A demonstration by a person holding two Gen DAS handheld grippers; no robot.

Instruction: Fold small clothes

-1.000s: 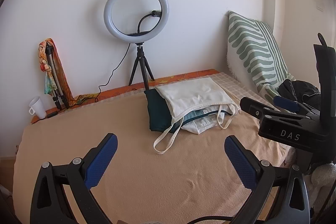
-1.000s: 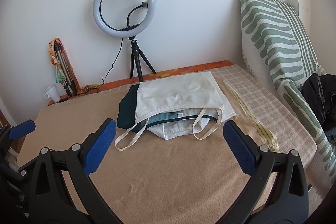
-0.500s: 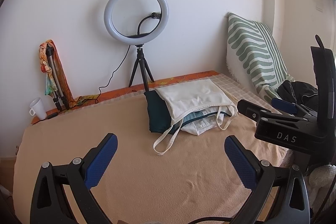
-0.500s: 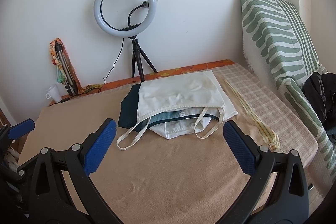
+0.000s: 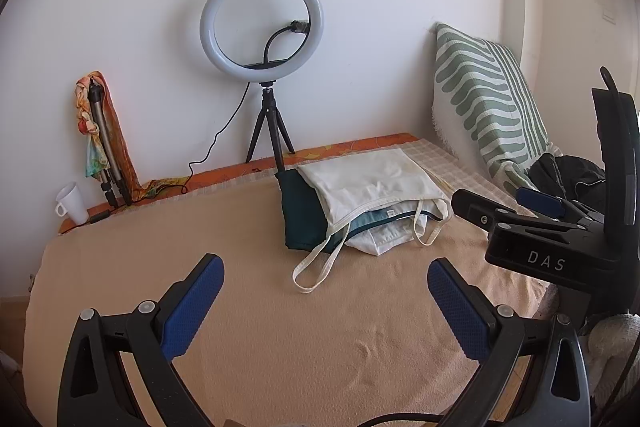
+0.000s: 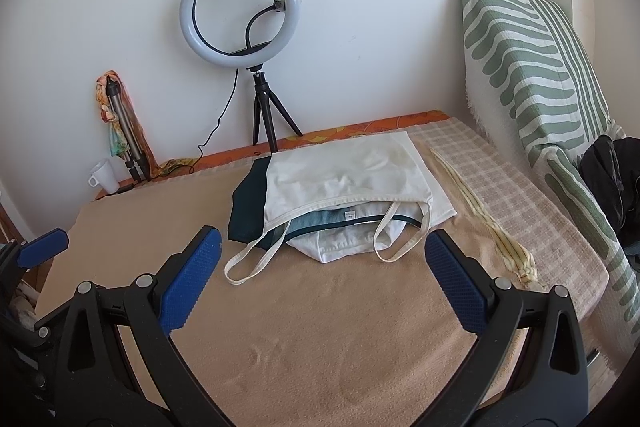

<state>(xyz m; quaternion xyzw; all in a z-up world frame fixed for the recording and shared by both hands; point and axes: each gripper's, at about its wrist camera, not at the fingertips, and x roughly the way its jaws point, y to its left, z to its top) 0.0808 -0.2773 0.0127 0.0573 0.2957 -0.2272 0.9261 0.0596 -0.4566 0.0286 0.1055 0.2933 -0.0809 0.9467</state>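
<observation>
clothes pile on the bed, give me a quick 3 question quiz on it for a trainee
1. True or false: the cream strappy top lies on top of the dark green garment.
2. Which stands behind the pile by the wall? A) a ring light on a tripod B) a laundry basket C) a desk fan
3. Fill in: both the left hand-held gripper and the right hand-held gripper are ____ and hold nothing.

Key: 1 true. 2 A. 3 open.
</observation>
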